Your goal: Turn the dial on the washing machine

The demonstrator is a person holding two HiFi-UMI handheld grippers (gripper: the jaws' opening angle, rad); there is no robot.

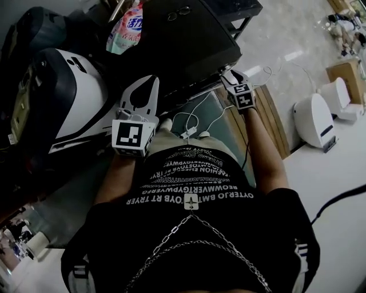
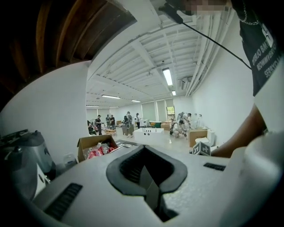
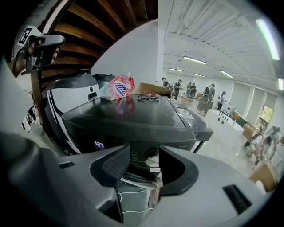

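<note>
The black washing machine [image 1: 183,40] stands right in front of me, and in the right gripper view its lid [image 3: 133,113] fills the middle. Its round silver dial [image 3: 153,161] sits on the front panel and shows in the gap between my right gripper's [image 3: 144,156] jaws. These jaws stand open, just short of the dial, and the pads do not touch it. From the head view this right gripper [image 1: 229,75] is at the machine's front right corner. My left gripper [image 1: 150,81] hangs away from the machine to the left, shut on nothing, its pads [image 2: 133,166] forming a closed loop.
A pink bag [image 1: 127,28] and a pair of glasses [image 1: 178,12] lie on the machine's lid. A white and black appliance [image 1: 63,97] stands to the left. White cables [image 1: 191,123] hang below the front panel. A white device [image 1: 311,117] and a cardboard box [image 1: 346,74] are at the right.
</note>
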